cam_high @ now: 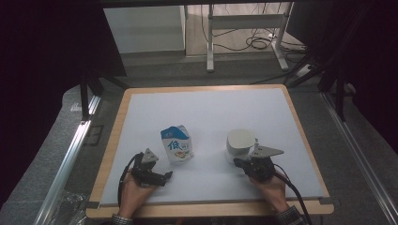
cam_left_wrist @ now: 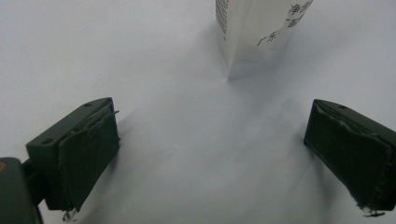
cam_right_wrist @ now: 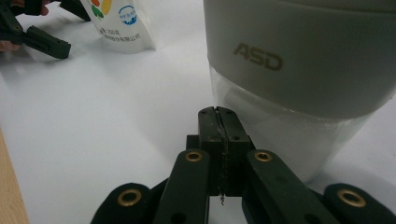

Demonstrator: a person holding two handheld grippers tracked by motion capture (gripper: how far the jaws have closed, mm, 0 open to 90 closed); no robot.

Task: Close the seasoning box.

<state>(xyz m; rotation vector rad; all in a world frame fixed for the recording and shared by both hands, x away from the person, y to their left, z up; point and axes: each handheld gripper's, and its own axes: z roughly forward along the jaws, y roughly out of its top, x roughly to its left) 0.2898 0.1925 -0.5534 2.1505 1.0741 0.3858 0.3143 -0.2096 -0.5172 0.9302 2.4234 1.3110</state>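
Note:
A white and blue pouch (cam_high: 177, 144) with printed characters stands upright at the middle of the white mat. To its right stands a white container (cam_high: 240, 143) marked ASD (cam_right_wrist: 299, 56), its lower part clear. My left gripper (cam_high: 164, 178) rests low at the front left, pointing right, just short of the pouch. In the left gripper view, my left gripper (cam_left_wrist: 210, 149) is open wide, with bare mat between the jaws and the pouch's (cam_left_wrist: 261, 28) bottom corner ahead. My right gripper (cam_high: 238, 163) sits just in front of the container's base. My right gripper (cam_right_wrist: 218, 116) is shut on nothing.
The mat covers a wooden table (cam_high: 109, 154) whose rim shows on all sides. Metal rails (cam_high: 70, 154) run along both sides of the table. Desk legs and cables (cam_high: 256, 42) are on the floor beyond the far edge. The far half of the mat (cam_high: 206, 108) is bare.

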